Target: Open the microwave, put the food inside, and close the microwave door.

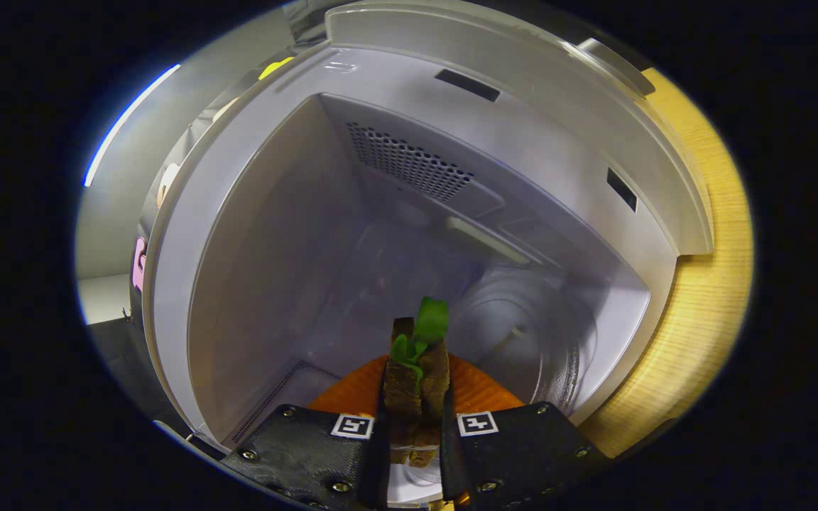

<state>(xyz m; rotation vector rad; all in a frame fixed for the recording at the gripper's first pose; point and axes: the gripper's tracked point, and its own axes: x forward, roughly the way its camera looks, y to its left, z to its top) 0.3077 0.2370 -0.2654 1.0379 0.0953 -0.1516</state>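
Note:
The microwave point(238, 234) stands open and I look straight into its pale grey cavity, rolled to one side. A glass turntable point(522, 333) lies on the cavity floor beyond my fingers. My gripper point(415, 408) is shut on the food, an orange carrot point(480, 394) whose green leaves point(427, 326) stick out ahead between the fingertips, at the mouth of the cavity. The vent grille point(409, 163) sits on the inner wall further in.
A wooden tabletop point(707, 305) runs along the microwave's base. The microwave's outer frame point(522, 92) surrounds the opening closely. A bright booth wall point(107, 220) lies on the far side of the microwave.

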